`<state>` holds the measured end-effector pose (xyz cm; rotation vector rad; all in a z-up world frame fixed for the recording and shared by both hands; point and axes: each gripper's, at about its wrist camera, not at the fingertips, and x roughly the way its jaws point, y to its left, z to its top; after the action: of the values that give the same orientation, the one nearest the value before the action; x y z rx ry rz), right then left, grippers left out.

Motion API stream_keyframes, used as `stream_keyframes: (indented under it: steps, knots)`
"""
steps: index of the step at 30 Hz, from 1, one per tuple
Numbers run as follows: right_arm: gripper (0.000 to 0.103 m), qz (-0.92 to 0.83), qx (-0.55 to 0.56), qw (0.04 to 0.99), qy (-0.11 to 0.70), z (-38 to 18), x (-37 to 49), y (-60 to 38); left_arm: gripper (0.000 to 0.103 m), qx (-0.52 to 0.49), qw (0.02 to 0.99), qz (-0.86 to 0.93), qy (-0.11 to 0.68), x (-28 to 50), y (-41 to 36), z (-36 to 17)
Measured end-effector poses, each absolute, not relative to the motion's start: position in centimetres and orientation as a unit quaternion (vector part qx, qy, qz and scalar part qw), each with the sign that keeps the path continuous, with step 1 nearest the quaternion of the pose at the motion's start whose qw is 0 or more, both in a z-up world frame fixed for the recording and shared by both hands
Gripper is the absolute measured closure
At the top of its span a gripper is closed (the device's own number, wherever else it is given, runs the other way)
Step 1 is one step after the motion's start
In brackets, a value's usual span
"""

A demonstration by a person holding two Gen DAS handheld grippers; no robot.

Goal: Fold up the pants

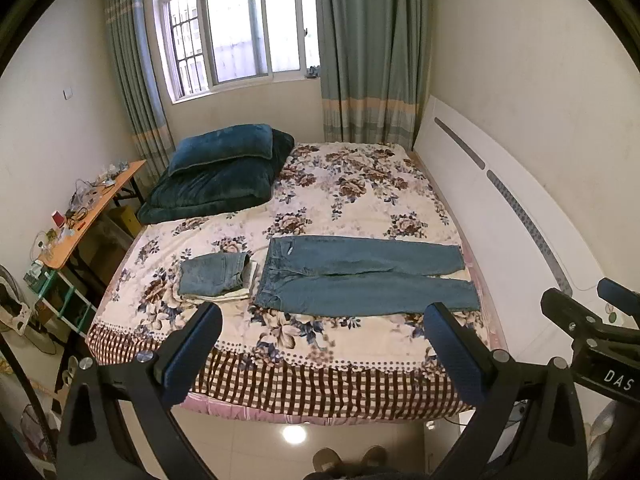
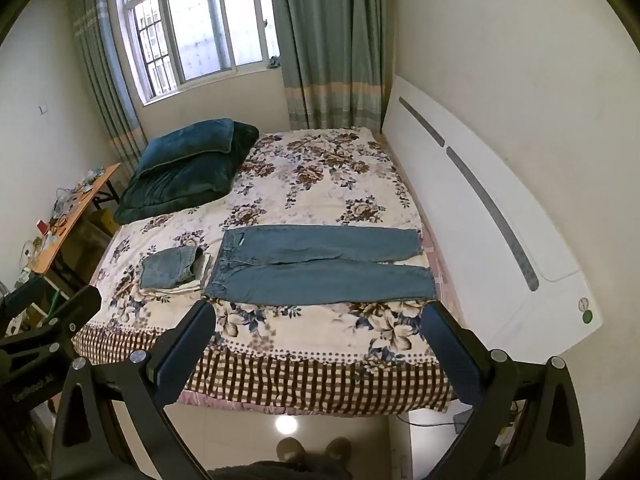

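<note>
1. Jeans (image 1: 360, 276) lie flat and unfolded on the bed (image 1: 360, 184), legs toward the headboard (image 1: 500, 208).
2. Folded pile (image 1: 216, 276) sits just beside the jeans' waistband.
3. Left gripper (image 1: 322, 320): jaws wide apart, empty, short of the jeans.
4. Right gripper (image 2: 318, 316): same condition.

Daylight enters through the window (image 1: 236, 32) at the far left and is the main source of light; its panes are overexposed to near white. The room is evenly and moderately bright, with soft, faint shadows. A round glare spot (image 1: 294, 435) on the glossy floor (image 1: 248, 440) at the near edge reflects a ceiling light. Both views show strong fisheye distortion: the walls and the headboard (image 1: 500, 216) bow outward, and black vignetting fills the corners. The centre is fairly sharp; the margins are softer, with slight colour noise.
</note>
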<state>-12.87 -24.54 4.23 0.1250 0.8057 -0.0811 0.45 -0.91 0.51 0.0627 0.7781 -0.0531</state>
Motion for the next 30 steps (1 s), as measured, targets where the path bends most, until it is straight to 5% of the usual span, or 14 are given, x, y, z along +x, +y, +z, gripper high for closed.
stream_keyframes:
  steps: [30]
  knots:
    - [0.0, -0.04, 0.058, 0.92, 0.386, 5.09, -12.9, -24.91, 0.0, 0.029, 0.927, -0.031, 0.373, 0.09, -1.5, 0.87]
